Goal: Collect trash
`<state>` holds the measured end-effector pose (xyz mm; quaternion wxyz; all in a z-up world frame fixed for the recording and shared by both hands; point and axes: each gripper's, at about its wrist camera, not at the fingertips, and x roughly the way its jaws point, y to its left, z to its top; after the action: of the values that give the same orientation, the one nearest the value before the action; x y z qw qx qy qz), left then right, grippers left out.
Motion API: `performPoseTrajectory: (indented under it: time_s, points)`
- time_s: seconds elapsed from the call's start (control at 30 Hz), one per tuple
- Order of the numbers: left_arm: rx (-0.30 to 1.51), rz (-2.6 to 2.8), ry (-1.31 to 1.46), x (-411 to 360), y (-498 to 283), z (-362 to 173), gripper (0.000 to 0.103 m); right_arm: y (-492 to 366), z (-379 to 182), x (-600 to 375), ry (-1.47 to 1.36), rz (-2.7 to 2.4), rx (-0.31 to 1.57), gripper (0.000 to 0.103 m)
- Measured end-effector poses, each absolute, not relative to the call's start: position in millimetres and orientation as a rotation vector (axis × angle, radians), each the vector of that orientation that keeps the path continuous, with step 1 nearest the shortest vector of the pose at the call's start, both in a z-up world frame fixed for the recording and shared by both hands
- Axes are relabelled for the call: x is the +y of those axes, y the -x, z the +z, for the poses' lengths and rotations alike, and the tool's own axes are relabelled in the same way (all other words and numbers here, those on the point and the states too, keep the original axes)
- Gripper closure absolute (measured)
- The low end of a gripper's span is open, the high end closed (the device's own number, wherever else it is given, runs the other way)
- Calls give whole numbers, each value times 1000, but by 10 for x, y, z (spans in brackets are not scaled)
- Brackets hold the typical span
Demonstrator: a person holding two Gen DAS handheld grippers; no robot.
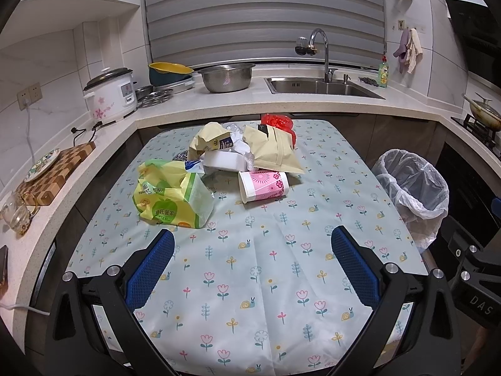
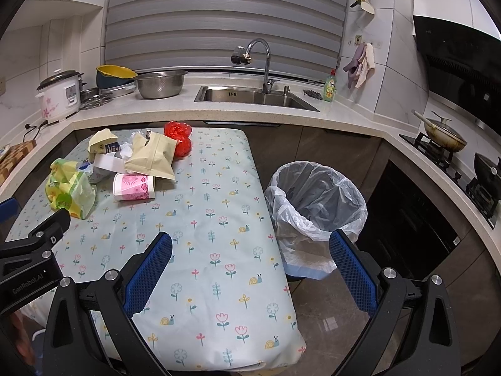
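Trash (image 1: 238, 159) sits piled on the bench (image 1: 250, 282), none visibly in the lined bin (image 2: 316, 200) beside it; your left hand-held gripper (image 1: 252, 241) and right hand-held gripper (image 2: 250, 244) gape empty, so everything remains.

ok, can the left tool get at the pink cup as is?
Probably yes. The left tool is open and empty, and the cup lies on its side at the near edge of the pile with only bare tablecloth between. The tan bag sits just behind it.
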<state>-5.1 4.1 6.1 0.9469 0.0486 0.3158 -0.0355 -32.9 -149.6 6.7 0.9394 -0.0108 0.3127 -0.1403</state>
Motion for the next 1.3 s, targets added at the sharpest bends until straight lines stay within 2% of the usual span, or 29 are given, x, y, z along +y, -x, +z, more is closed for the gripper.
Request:
performPoseTrajectory:
  time_s: [1.3]
  points:
    - [647,-94,-94,-105,108,42,7,336,4,-1614,6,-316,646,7]
